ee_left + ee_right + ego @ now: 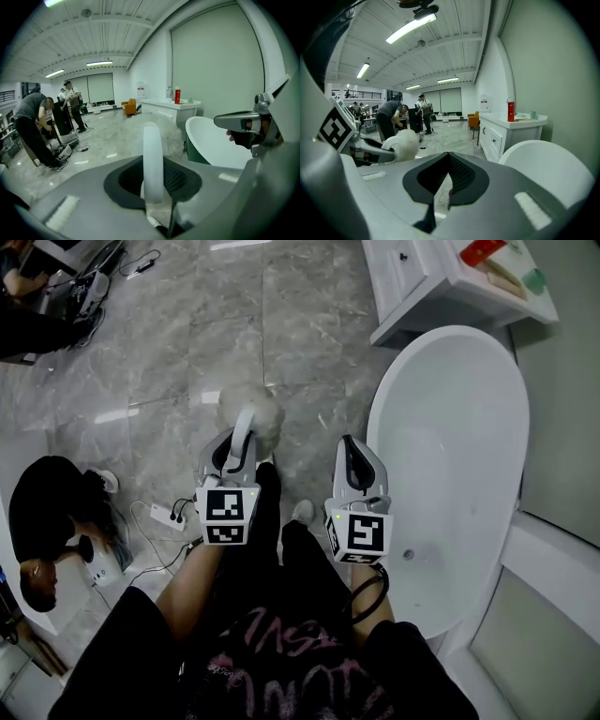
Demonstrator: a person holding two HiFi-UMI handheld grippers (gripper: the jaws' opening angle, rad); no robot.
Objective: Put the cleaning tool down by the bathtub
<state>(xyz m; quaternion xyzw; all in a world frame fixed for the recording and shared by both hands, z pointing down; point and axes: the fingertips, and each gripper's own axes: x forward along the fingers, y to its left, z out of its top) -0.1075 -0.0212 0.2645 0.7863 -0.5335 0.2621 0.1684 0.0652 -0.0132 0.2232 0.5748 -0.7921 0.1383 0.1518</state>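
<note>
The cleaning tool is a white handle (pixel 243 433) ending in a fluffy white head (pixel 250 412). My left gripper (pixel 235 452) is shut on the handle and holds it out over the marble floor, left of the white bathtub (pixel 452 457). In the left gripper view the handle (pixel 153 160) stands upright between the jaws, the fluffy head (pixel 171 137) is behind it and the bathtub (pixel 212 141) is at right. My right gripper (pixel 355 466) is shut on nothing, close to the tub's left rim. From the right gripper view the fluffy head (pixel 406 142) is at left and the tub (pixel 546 165) at right.
A white cabinet (pixel 433 285) with a red bottle (pixel 483 251) stands beyond the tub's far end. A power strip and cables (pixel 165 515) lie on the floor at left, near a crouching person (pixel 47 517). More people (pixel 36 125) work further back in the room.
</note>
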